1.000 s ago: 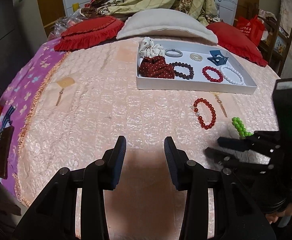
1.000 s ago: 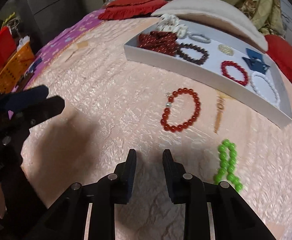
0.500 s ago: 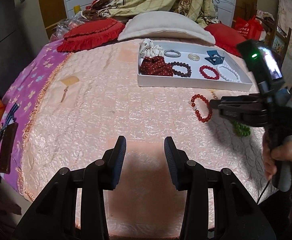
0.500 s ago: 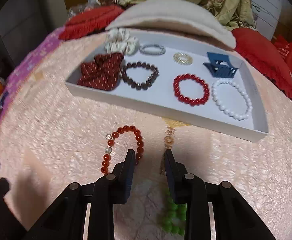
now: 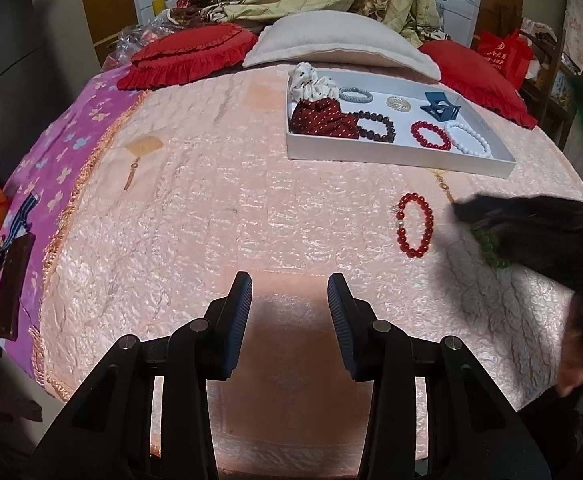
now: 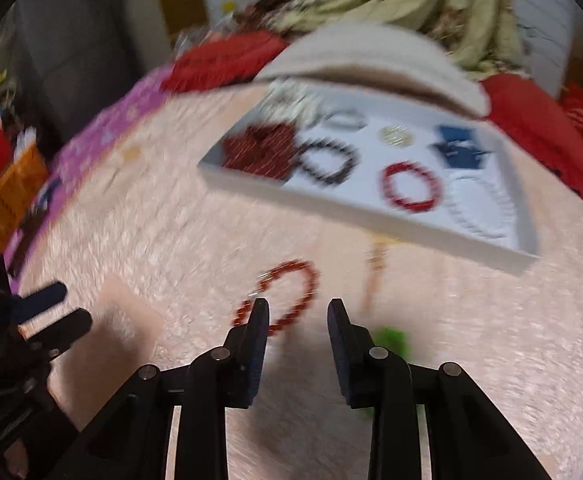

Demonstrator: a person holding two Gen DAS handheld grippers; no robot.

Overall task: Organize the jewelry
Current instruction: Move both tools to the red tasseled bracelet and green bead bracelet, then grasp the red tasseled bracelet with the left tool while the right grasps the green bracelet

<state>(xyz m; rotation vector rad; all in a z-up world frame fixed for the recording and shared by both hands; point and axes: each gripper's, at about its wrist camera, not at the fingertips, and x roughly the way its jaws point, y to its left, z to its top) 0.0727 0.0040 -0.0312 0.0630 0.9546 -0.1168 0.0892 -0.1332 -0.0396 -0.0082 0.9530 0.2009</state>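
Left wrist view: white tray (image 5: 391, 156) holds bracelets (image 5: 430, 135); both grippers (image 5: 289, 292) empty, right one's jaws opening.

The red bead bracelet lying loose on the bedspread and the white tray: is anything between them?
Only bare pink bedspread separates the red bead bracelet from the white tray, clearest in the left wrist view.

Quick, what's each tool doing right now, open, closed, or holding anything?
Left tool: open, empty, over bare bedspread.
Right tool: jaws opening, nothing held, above the red bead bracelet on the bedspread.
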